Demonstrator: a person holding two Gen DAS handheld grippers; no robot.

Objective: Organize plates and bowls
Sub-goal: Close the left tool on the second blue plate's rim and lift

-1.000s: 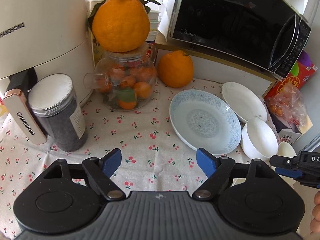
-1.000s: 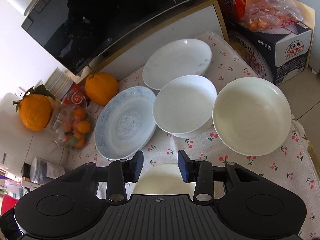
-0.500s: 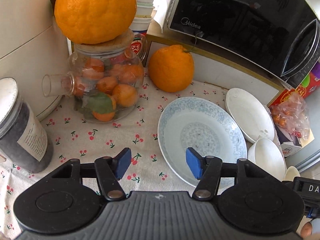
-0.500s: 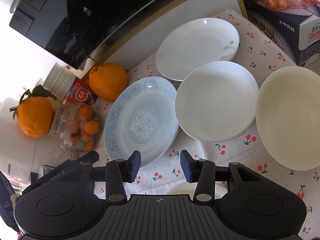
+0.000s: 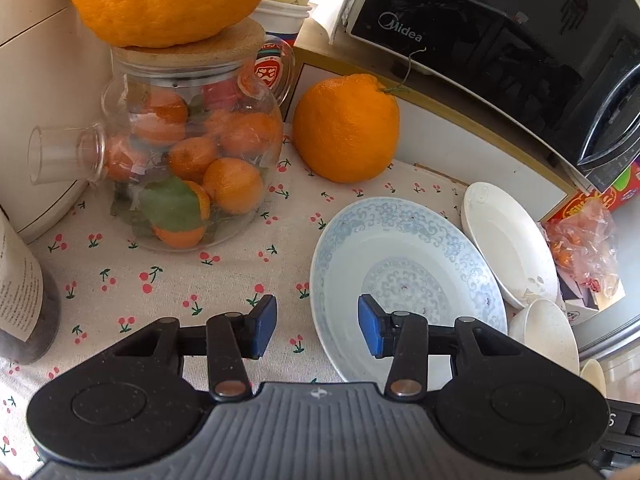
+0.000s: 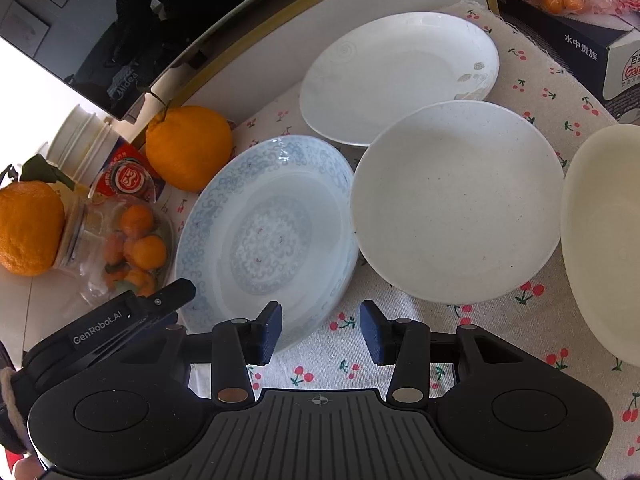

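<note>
On the cherry-print table (image 5: pixel 168 276), the blue-patterned plate (image 6: pixel 268 236) lies empty between the glass jar (image 5: pixel 188 160) full of small oranges and the empty white bowl (image 6: pixel 456 204), while the left gripper (image 5: pixel 317 330) and right gripper (image 6: pixel 321 334) hover with fingers released, grasping nothing.

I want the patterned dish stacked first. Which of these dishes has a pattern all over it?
The blue-patterned plate, left of the speckled white bowl and nearest the large orange. The others are white or cream, nearly plain.
</note>
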